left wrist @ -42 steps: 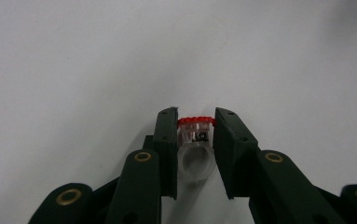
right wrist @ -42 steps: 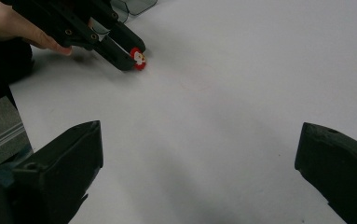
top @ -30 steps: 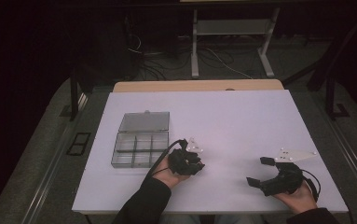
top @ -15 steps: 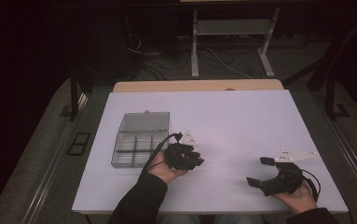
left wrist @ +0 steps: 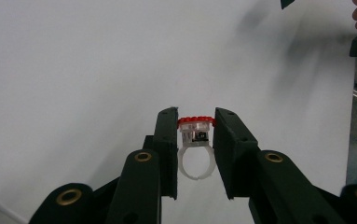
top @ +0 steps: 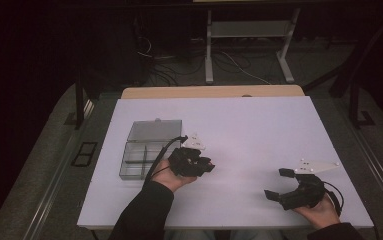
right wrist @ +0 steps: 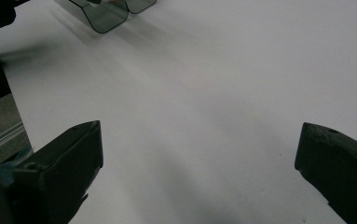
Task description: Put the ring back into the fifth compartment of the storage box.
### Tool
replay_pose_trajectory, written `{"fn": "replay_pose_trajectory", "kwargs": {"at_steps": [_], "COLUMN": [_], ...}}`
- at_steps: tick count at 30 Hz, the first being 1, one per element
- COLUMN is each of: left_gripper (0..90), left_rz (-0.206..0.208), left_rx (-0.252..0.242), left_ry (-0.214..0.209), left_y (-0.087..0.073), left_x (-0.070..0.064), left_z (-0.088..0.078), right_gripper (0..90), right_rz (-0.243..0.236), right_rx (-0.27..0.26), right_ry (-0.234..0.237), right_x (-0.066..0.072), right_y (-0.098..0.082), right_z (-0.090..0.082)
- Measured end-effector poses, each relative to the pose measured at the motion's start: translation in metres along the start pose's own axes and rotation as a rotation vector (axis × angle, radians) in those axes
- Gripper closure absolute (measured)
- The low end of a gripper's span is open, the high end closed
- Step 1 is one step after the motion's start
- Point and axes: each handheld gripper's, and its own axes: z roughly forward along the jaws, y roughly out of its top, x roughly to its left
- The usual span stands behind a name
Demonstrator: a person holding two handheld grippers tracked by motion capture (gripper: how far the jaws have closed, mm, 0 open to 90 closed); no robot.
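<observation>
L tool [left wrist: 195,154] clenching red-topped clear ring [left wrist: 195,142] w/ band hanging down, compartment box [top: 146,150] lying just beside it to its left; R tool [top: 290,186] resting released.

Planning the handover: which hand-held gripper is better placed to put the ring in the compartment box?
Left. The left hand-held gripper is shut on the red-topped ring beside the compartment box; the right hand-held gripper is open and farther away.

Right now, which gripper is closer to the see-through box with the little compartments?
Left. The left gripper hangs right beside the clear compartment box, pinching a small ring with a red top. The right gripper sits open far across the white table, near its front right corner.
</observation>
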Motion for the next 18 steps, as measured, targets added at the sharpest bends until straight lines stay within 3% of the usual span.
{"fn": "replay_pose_trajectory", "kwargs": {"at_steps": [18], "left_gripper": [70.1], "left_rz": [-0.021], "left_rx": [-0.046], "left_ry": [0.024], "left_y": [-0.002], "left_x": [0.014], "left_z": [-0.027], "right_gripper": [0.3], "right_rz": [0.002], "right_rx": [0.001], "right_ry": [0.001], "right_x": [0.0], "right_y": [0.0], "right_z": [0.001]}}
